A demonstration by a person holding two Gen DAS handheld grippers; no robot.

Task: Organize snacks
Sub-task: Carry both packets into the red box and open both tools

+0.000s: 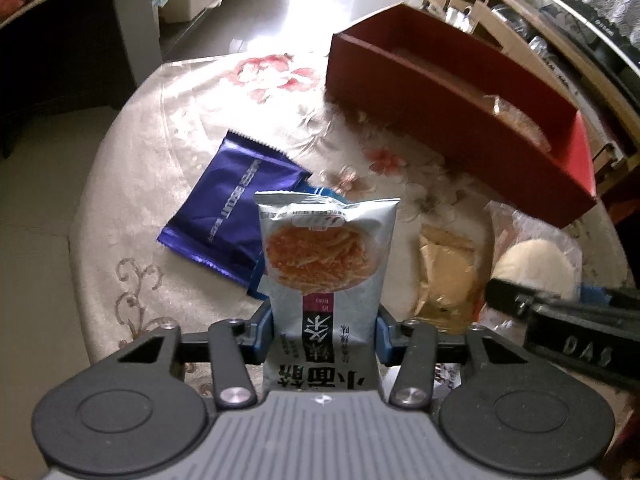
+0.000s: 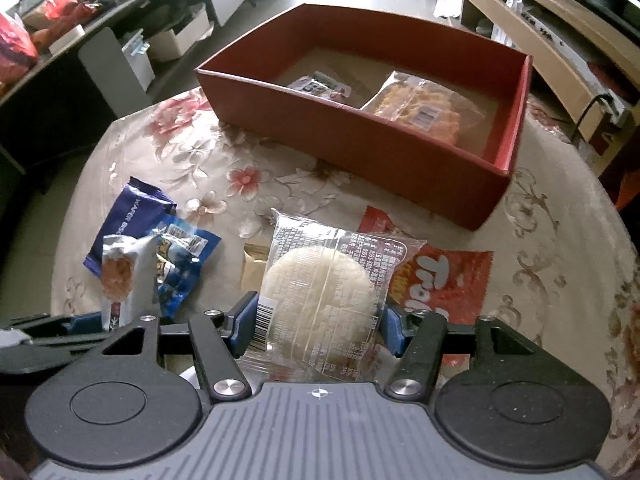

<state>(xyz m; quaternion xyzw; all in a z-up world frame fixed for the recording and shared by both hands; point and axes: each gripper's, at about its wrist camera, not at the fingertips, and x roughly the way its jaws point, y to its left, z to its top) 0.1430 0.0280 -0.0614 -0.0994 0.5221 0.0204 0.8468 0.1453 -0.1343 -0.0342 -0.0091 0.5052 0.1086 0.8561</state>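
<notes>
So both grippers are loaded at once. The left gripper (image 1: 324, 332) has its blue pads pressed against the sides of a silver noodle-snack packet (image 1: 326, 256), which stands upright between the fingers, picture side facing the camera. The right gripper (image 2: 316, 320) is pinching a clear-wrapped round rice cake (image 2: 318, 288) the same way, the pale disc sitting between its blue pads.

On the floral tablecloth (image 2: 248, 176), a dark blue wafer biscuit pack (image 1: 236, 208) lies flat just past the noodle packet, overlapping a lighter blue snack bag (image 2: 186, 256) tucked under its edge. A tan wrapped snack (image 1: 444, 276) sits to the right of that, near the rice cake. From the right wrist view, a red Trolli-style bag (image 2: 448, 280) lies flat under and beside the rice cake, close to the box's front wall.

The red box (image 2: 360, 148) sits open at the far side of the table, well apart from the blue packs. Inside it are a clear bag of orange crackers (image 2: 420, 104) toward the right and a small printed packet (image 2: 320, 86) near the front wall on the left. Neither held snack is over the box.
</notes>
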